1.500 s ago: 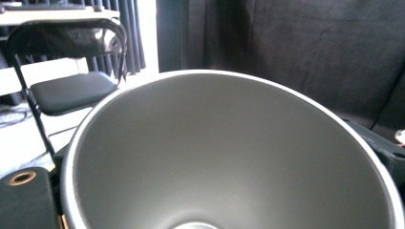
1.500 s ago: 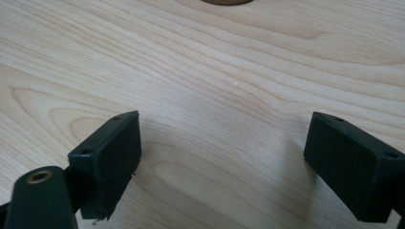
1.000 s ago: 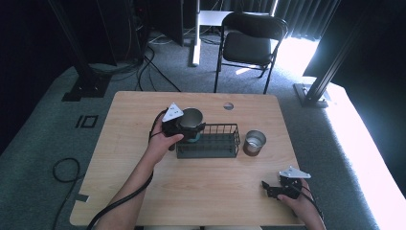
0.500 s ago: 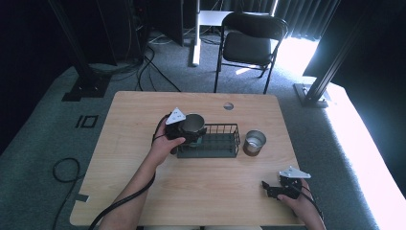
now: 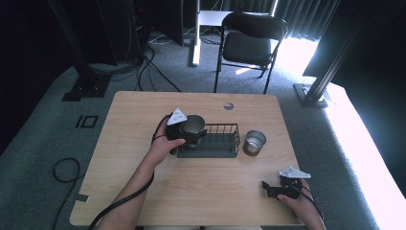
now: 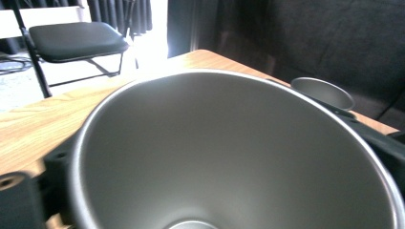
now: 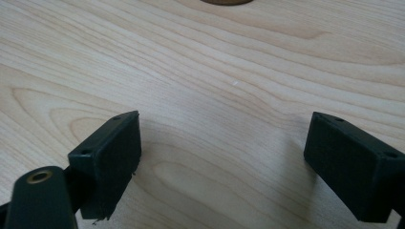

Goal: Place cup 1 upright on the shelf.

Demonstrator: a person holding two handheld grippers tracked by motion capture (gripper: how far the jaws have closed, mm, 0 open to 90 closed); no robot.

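My left gripper (image 5: 186,131) is shut on a steel cup (image 5: 193,124), holding it upright over the left end of a black wire basket (image 5: 218,143). In the left gripper view the cup's open mouth (image 6: 229,152) sits between the two black jaws, with nothing inside it. A second steel cup (image 5: 254,142) stands on the table just right of the basket and also appears in the left gripper view (image 6: 322,91). My right gripper (image 5: 271,189) rests near the table's front right corner. It is open (image 7: 222,162) with bare wood between its fingers (image 7: 107,157).
The wooden table (image 5: 143,191) has a round cable hole (image 5: 228,106) near its far edge. A black folding chair (image 5: 251,45) stands beyond the table. The left gripper's cable (image 5: 119,208) trails off the front edge.
The left gripper has carried the cup a little to the right and nearer, onto the basket's left end. The right gripper has stayed still.
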